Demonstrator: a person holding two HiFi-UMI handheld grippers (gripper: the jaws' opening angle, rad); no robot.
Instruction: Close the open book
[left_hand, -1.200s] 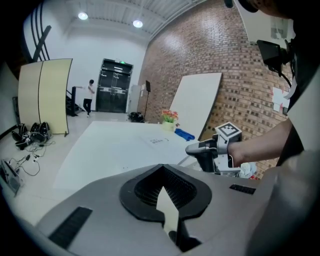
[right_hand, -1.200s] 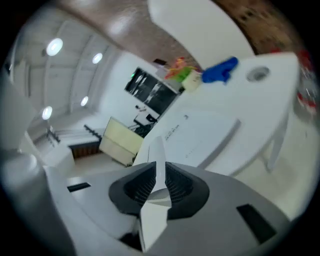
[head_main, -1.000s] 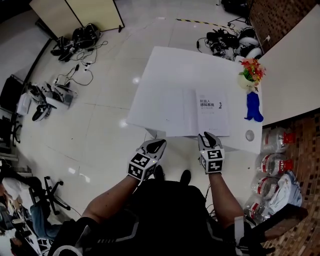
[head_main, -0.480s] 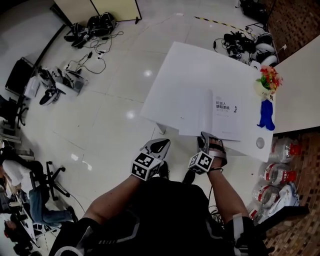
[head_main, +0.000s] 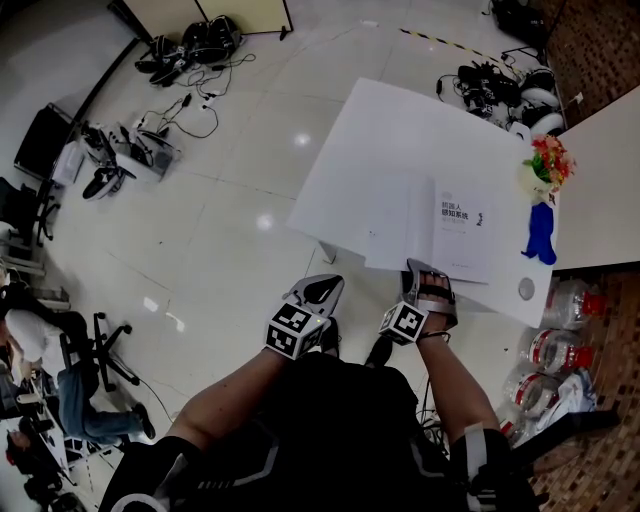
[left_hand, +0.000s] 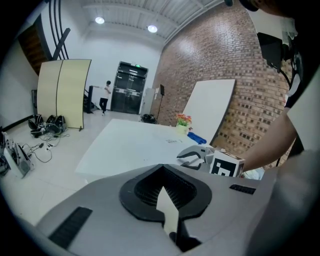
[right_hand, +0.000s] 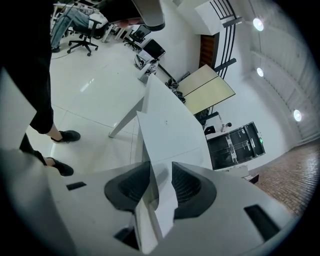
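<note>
The open book lies flat near the front edge of the white table, with print on its right page. My right gripper is rolled on its side at the book's near edge. In the right gripper view its jaws have just been opening and stand apart, with the thin white edge of the book running between them and a gap showing beside it. My left gripper hovers off the table's front left corner, its tips together on nothing. The left gripper view also shows the right gripper.
At the table's right end are a pot of flowers, a blue object and a small round disc. Water bottles sit on the floor to the right. Cables and gear litter the far left floor, with an office chair nearer.
The right gripper has rolled onto its side and dropped to the book's near edge, its marker cube now facing left. The left gripper has stayed almost where it was.
</note>
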